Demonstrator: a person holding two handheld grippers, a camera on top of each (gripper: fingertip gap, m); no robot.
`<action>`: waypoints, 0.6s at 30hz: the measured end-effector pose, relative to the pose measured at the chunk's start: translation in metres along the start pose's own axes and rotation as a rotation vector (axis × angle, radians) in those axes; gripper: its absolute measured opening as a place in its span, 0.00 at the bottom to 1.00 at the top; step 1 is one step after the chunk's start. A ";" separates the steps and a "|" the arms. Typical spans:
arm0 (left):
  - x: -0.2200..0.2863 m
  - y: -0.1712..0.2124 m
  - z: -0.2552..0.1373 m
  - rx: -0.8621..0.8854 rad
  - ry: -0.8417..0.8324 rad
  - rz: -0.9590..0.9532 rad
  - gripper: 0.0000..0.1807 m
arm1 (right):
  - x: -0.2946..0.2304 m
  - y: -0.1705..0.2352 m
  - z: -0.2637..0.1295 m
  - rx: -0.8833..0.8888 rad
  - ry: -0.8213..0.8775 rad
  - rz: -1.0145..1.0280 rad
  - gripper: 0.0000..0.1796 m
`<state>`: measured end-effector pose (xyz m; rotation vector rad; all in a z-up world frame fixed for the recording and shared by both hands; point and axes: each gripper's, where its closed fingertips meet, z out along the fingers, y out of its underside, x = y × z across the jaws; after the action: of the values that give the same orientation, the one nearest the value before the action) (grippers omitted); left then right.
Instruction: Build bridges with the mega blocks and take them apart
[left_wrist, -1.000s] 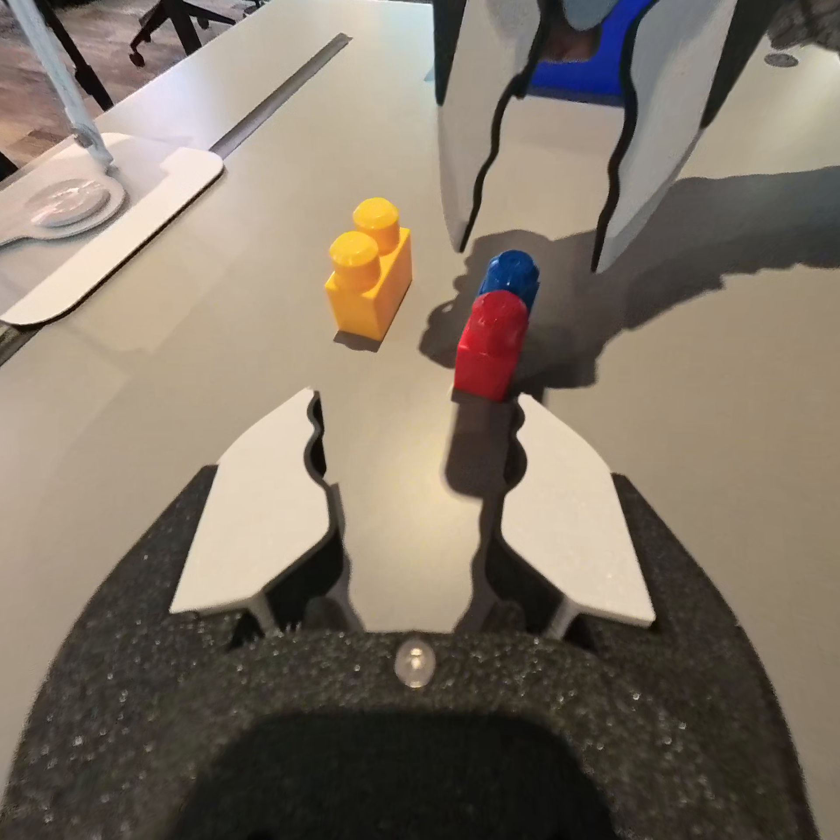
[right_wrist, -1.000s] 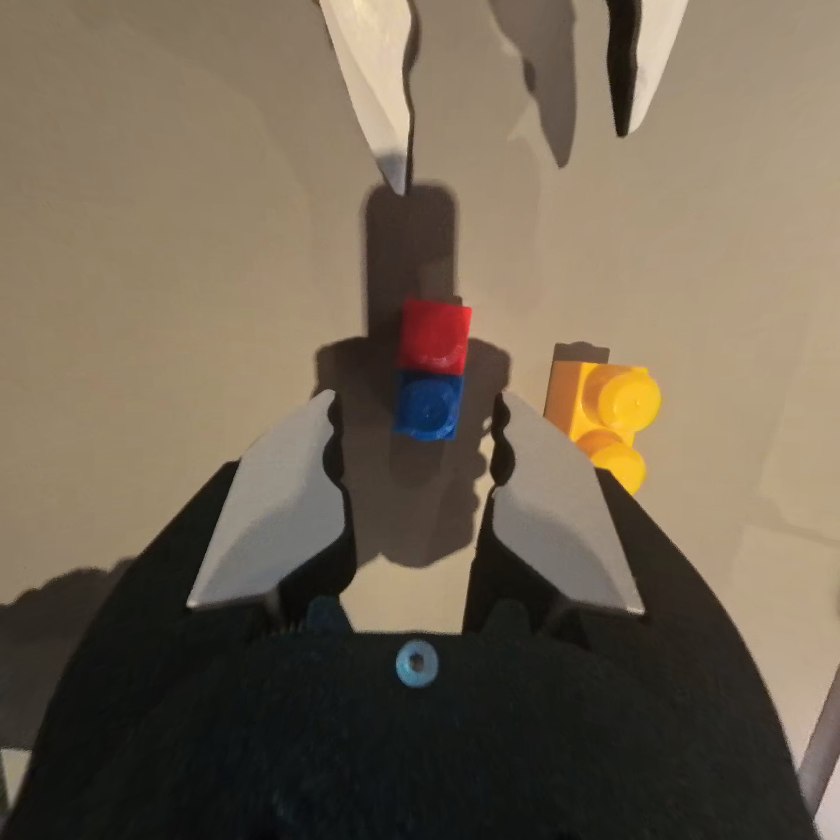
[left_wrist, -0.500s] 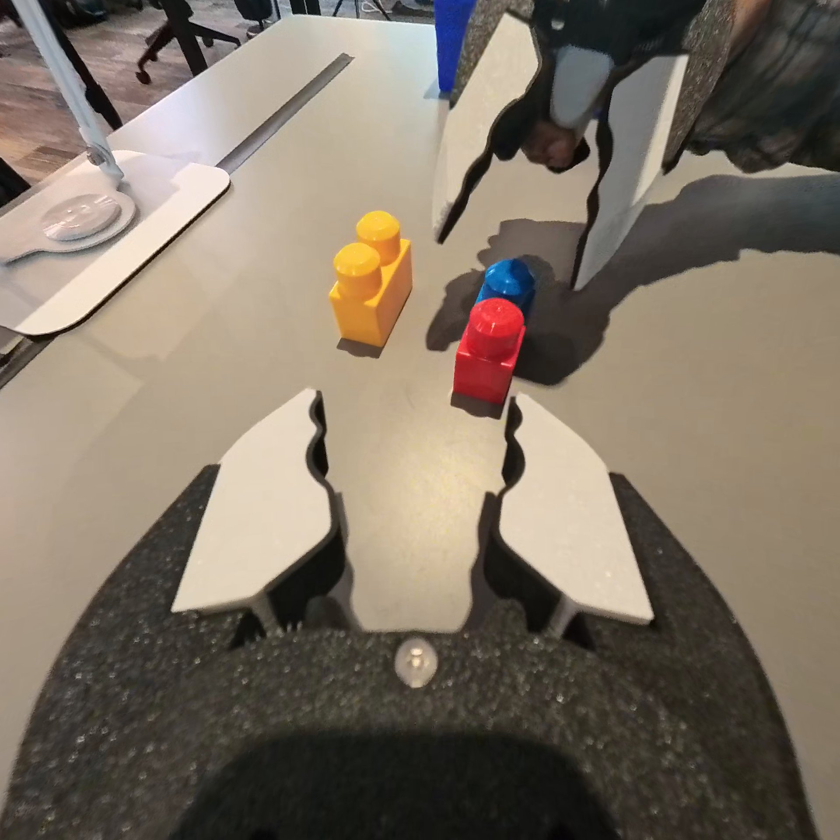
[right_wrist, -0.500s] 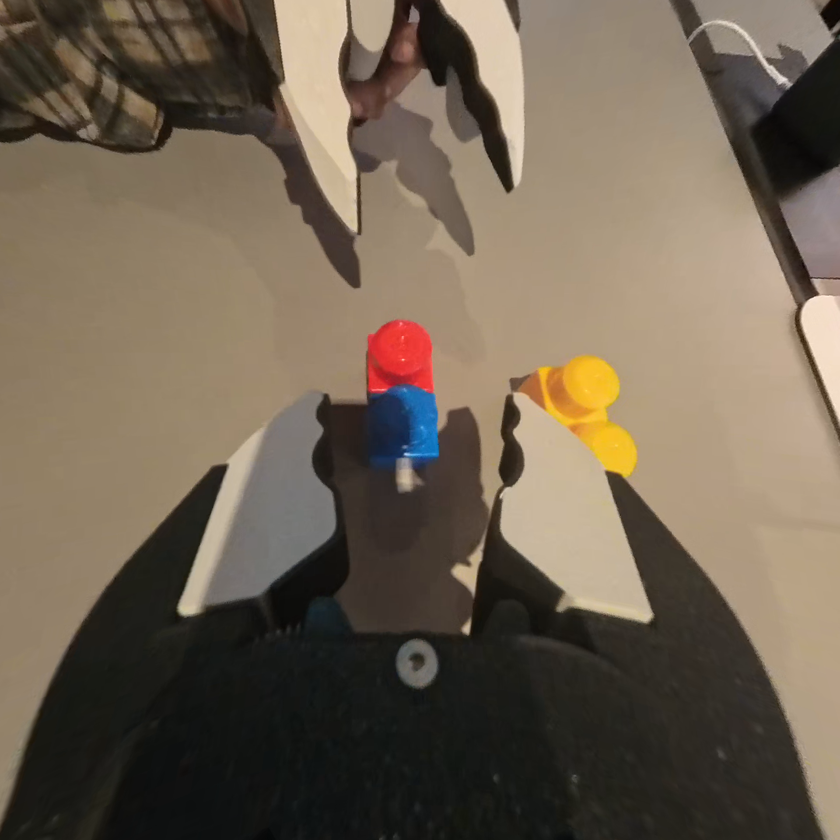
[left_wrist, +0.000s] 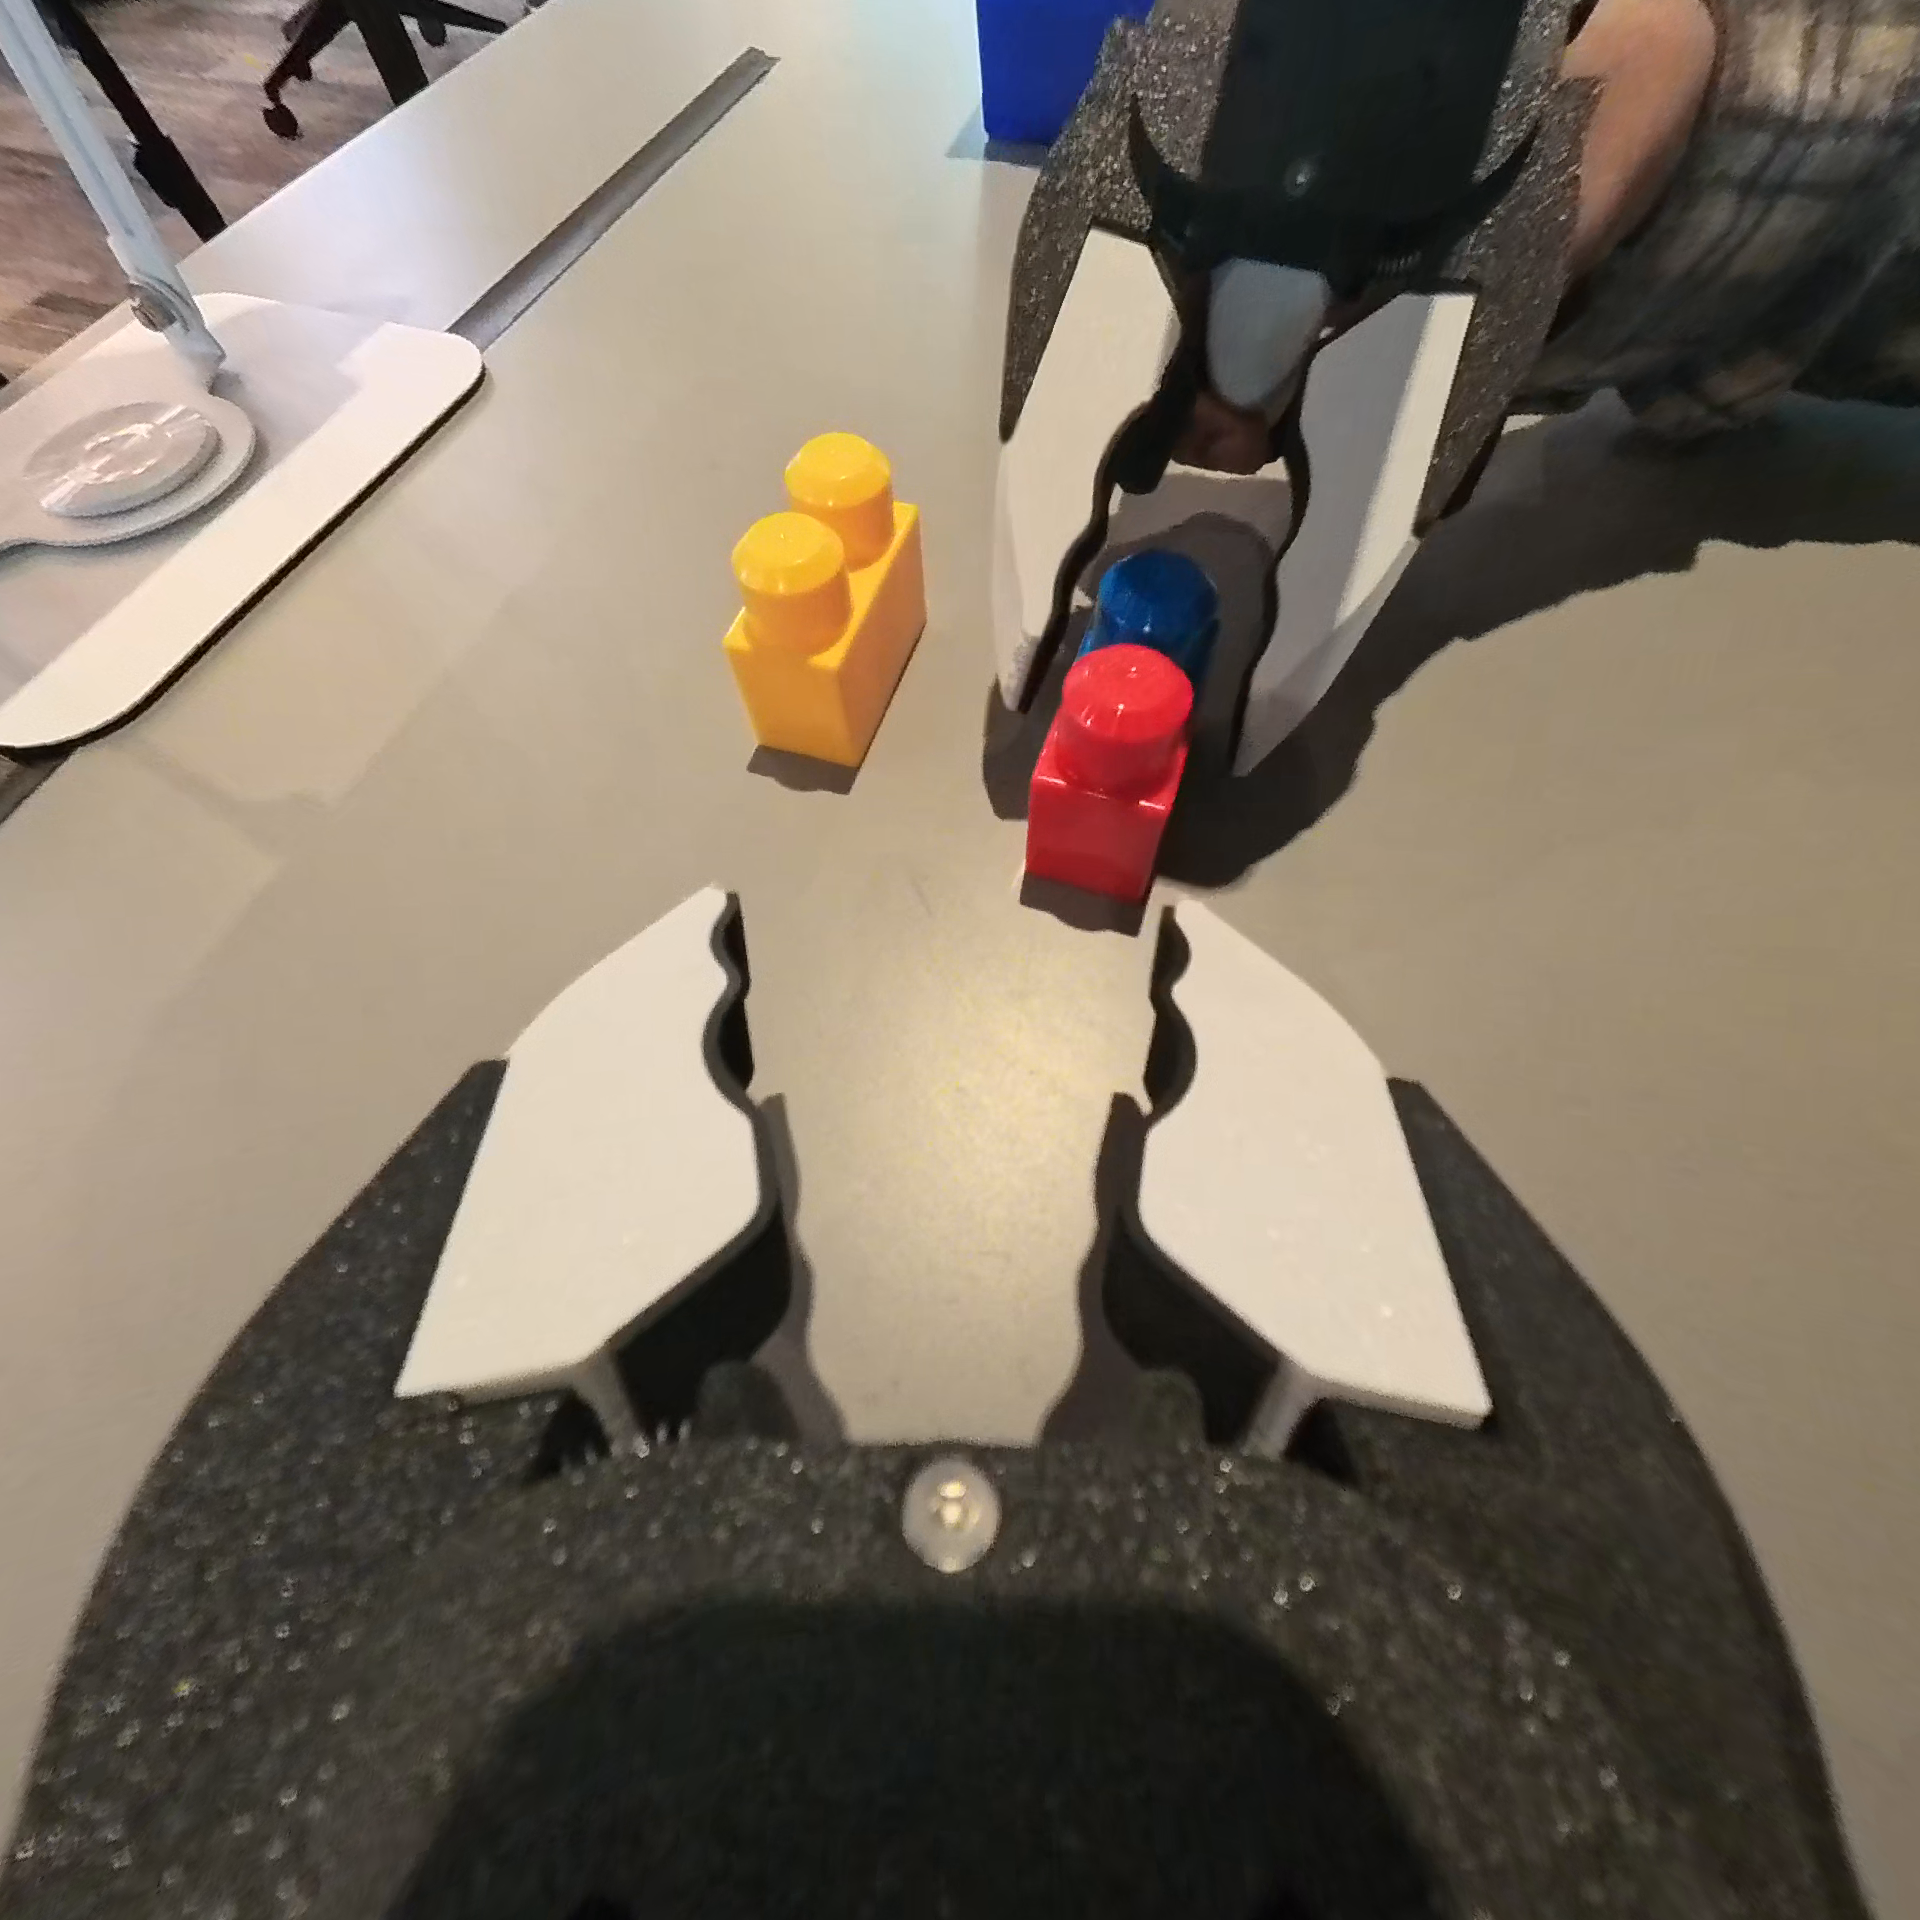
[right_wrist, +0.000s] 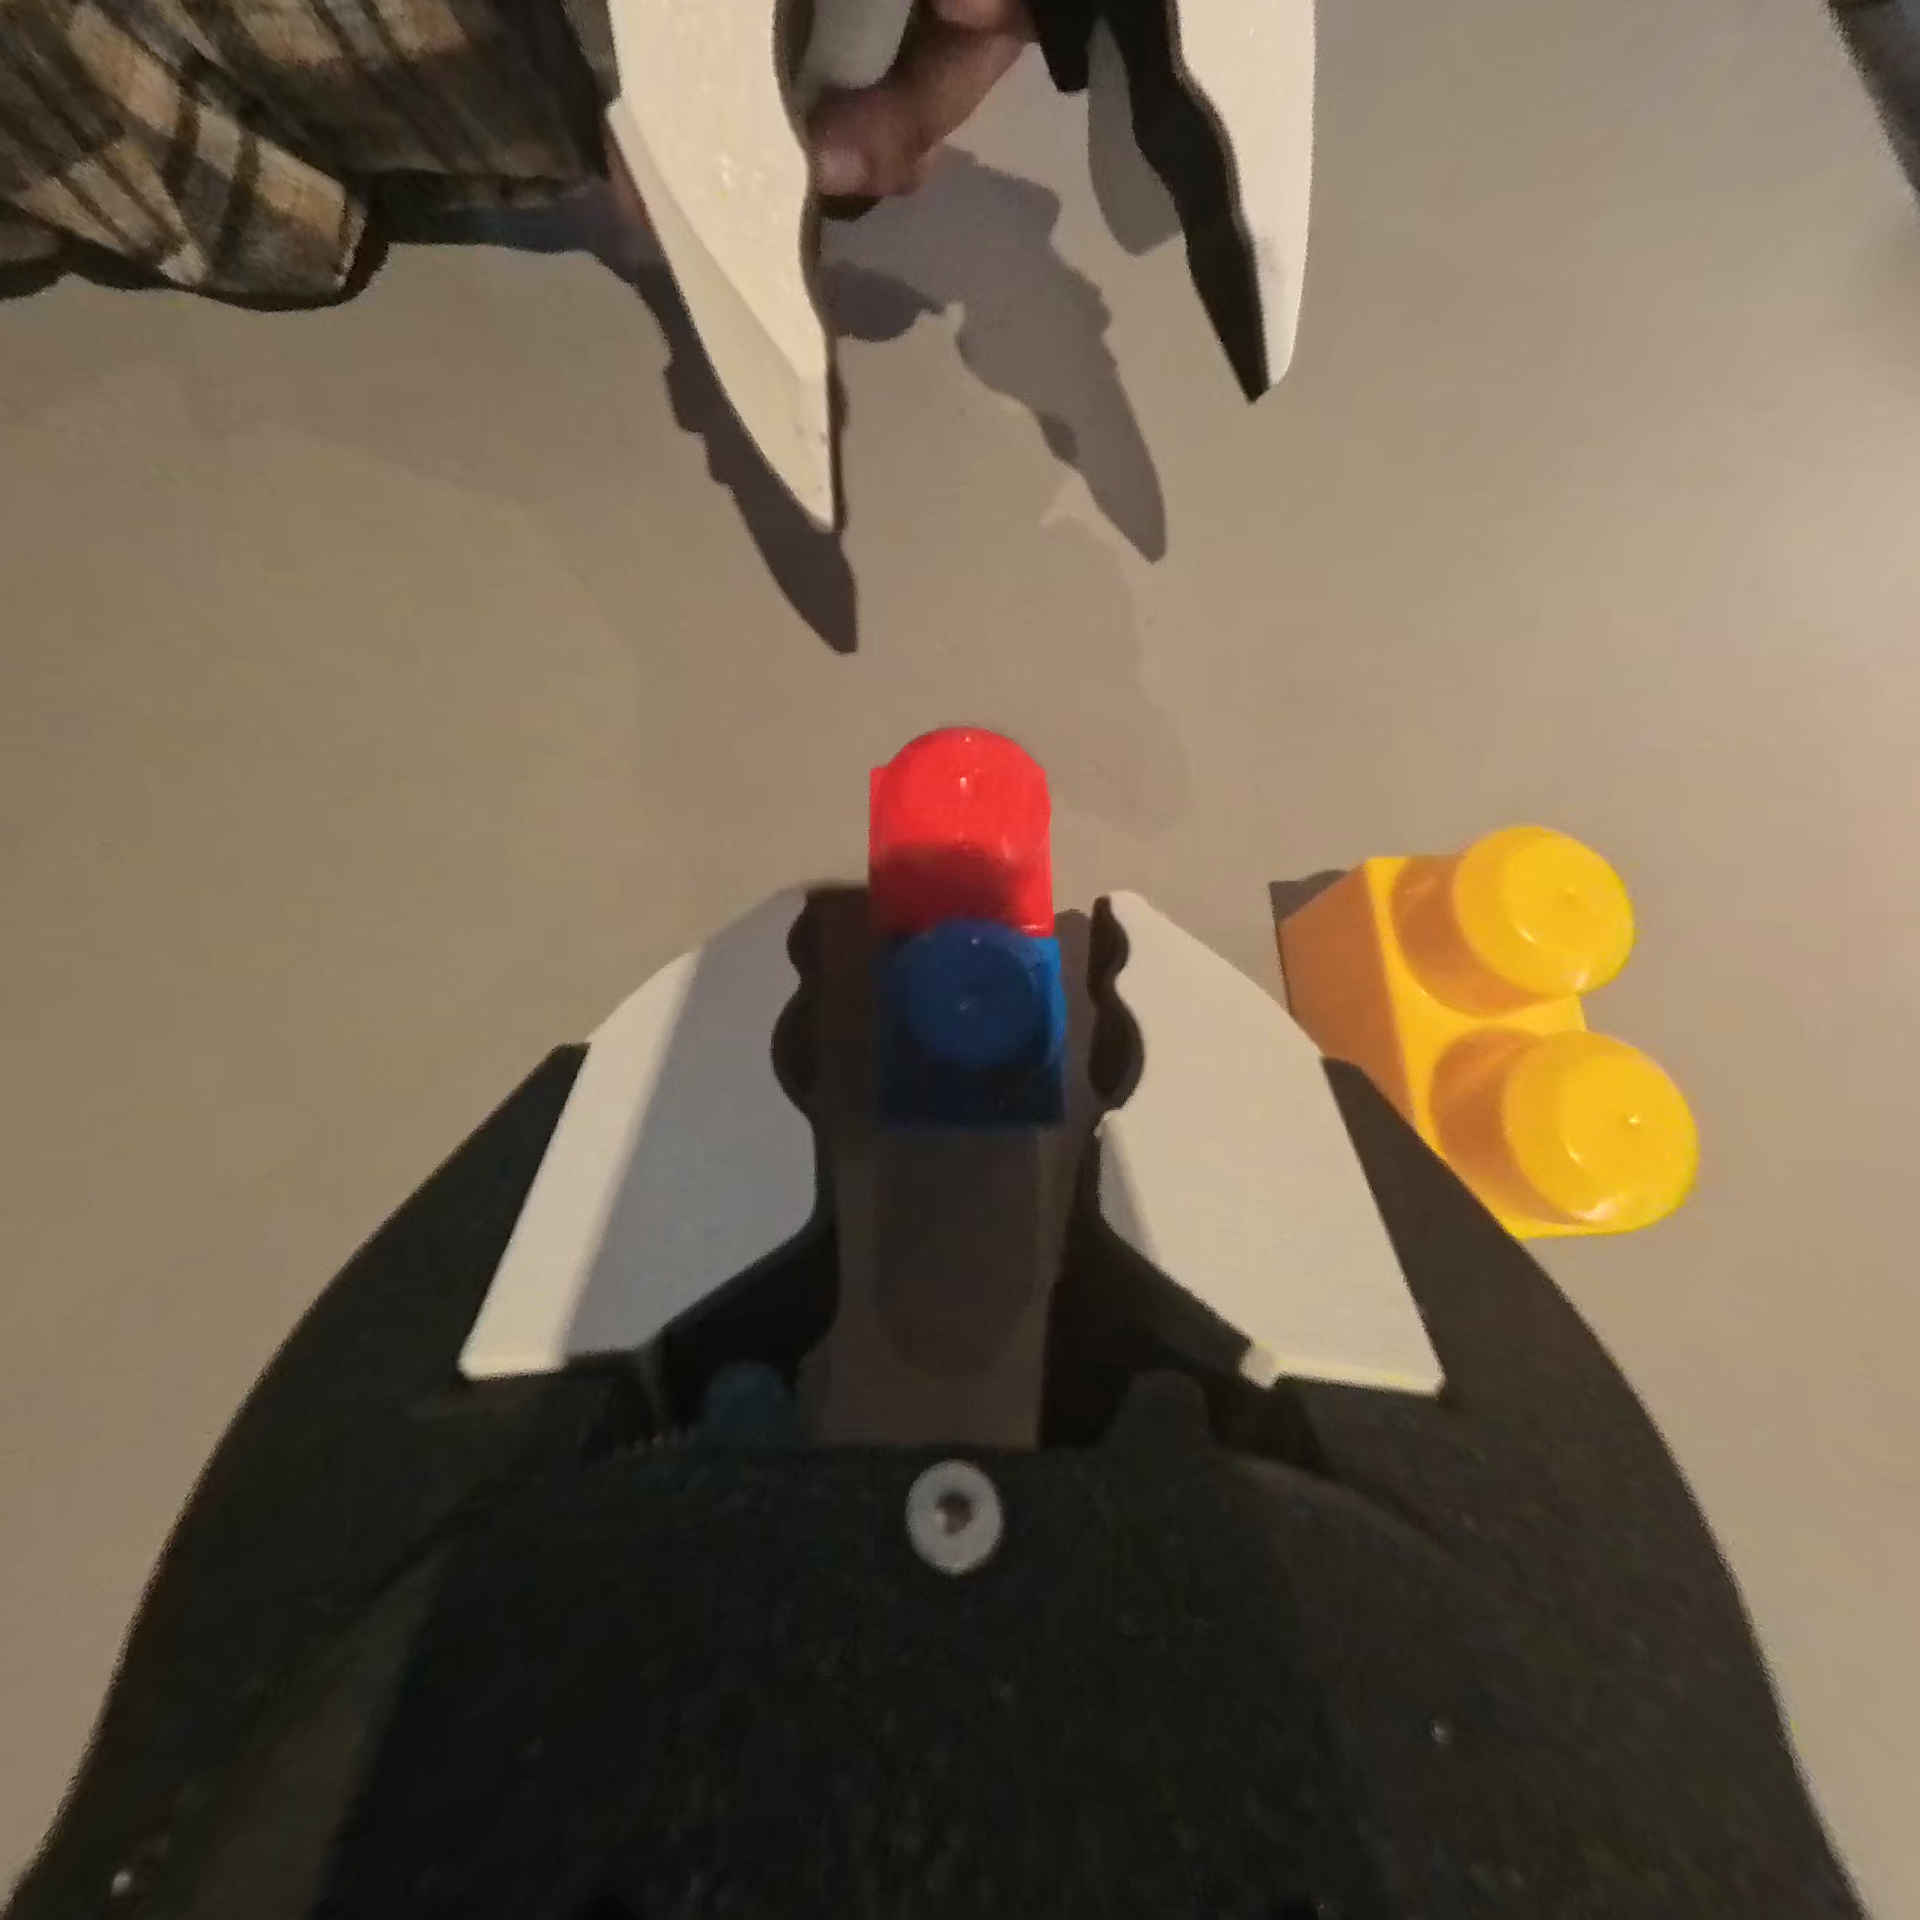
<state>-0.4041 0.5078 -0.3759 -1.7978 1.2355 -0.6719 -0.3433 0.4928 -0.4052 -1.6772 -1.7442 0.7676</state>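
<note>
A grey surface fills most of the scene. Far left on it lies a white flat plate holding a round metal disc and a slanted pale pole. A blue container stands at the far edge, chair legs beyond.

blue block half hidden; sleeve cropped

Two blocks beside double block
</note>
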 end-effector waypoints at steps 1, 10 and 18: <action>0.000 0.000 0.000 -0.002 0.002 0.001 0.41 | 0.001 0.002 0.001 -0.013 -0.001 0.000 0.27; 0.002 0.003 0.003 -0.016 0.015 -0.002 0.42 | 0.001 0.008 0.008 -0.035 -0.032 0.025 0.20; 0.012 0.008 0.013 -0.046 0.064 -0.010 0.42 | 0.003 0.002 0.002 -0.028 -0.074 0.020 0.20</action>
<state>-0.3932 0.4994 -0.3900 -1.8337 1.2947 -0.7171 -0.3434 0.4955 -0.4076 -1.7073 -1.7989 0.8272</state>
